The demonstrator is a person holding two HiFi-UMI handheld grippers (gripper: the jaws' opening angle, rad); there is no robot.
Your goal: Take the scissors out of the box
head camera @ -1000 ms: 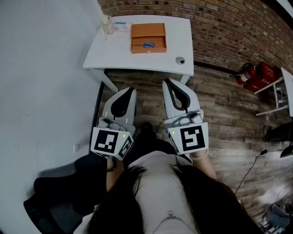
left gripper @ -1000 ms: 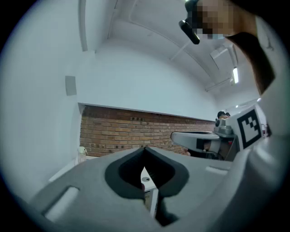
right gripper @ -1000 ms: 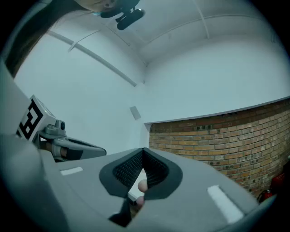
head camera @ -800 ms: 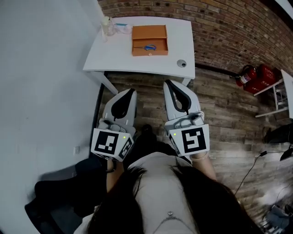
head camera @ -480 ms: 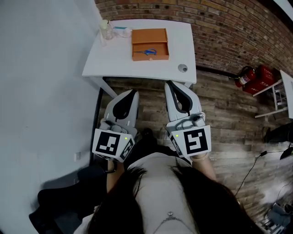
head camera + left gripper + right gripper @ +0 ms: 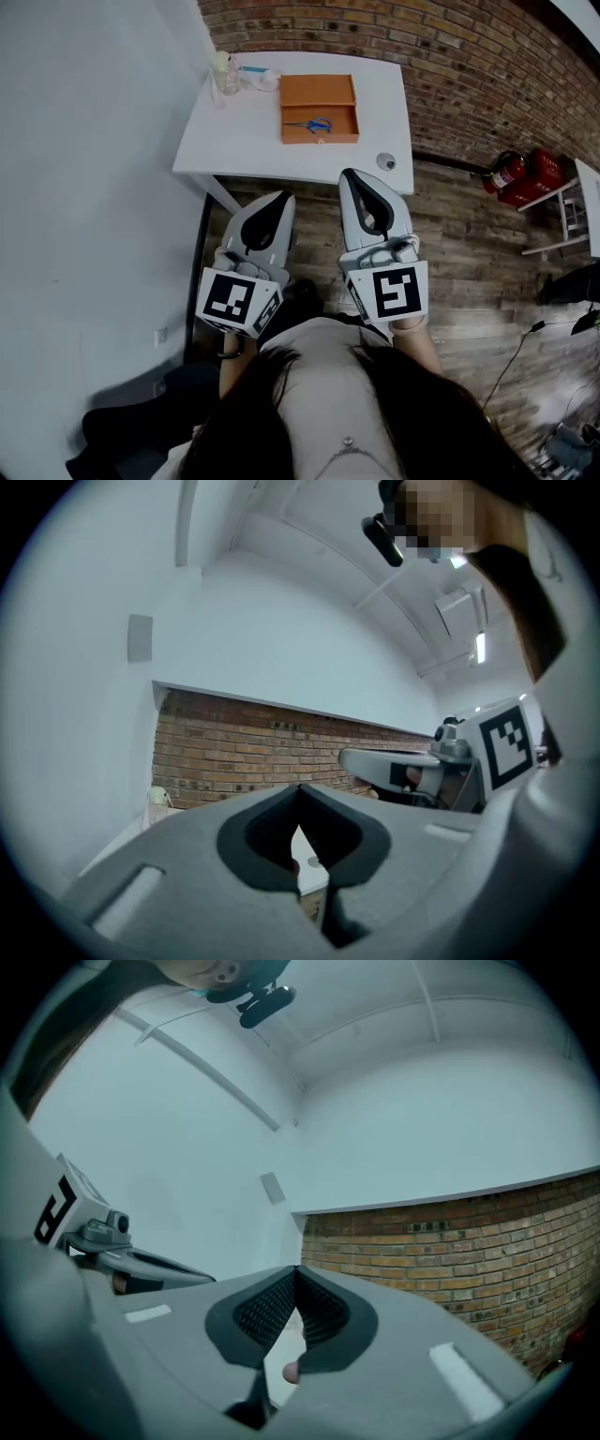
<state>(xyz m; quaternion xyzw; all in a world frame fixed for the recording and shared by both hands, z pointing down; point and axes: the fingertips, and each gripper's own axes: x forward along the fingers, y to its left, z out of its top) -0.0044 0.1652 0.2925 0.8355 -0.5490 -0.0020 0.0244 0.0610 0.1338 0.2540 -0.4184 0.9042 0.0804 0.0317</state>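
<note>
Currently the step in hand is judged to be the approach: nothing is gripped yet. Nearest the person, the left gripper [image 6: 274, 200] and the right gripper [image 6: 354, 178] are held side by side, both pointing roughly level toward the table [image 6: 234, 131]. Each pair of jaws is together at the tips with nothing between them, and both gripper views show only wall and brick beyond the closed tips. Past the grippers is wood floor, then the table's near edge. A small round object [image 6: 386, 161] lies near the right front corner. Further back, well apart from both grippers, the orange box [image 6: 319, 89] sits open. The scissors [image 6: 309, 124] lie flat in its near part, and the blue handles appear to face right. A bottle [image 6: 223, 73] stands at the far left corner, beside the brick wall. The next move calls for carrying one gripper over the box, tipping it downward, opening the jaws and lining them across the scissors. The other gripper may be needed to steady the box.
</note>
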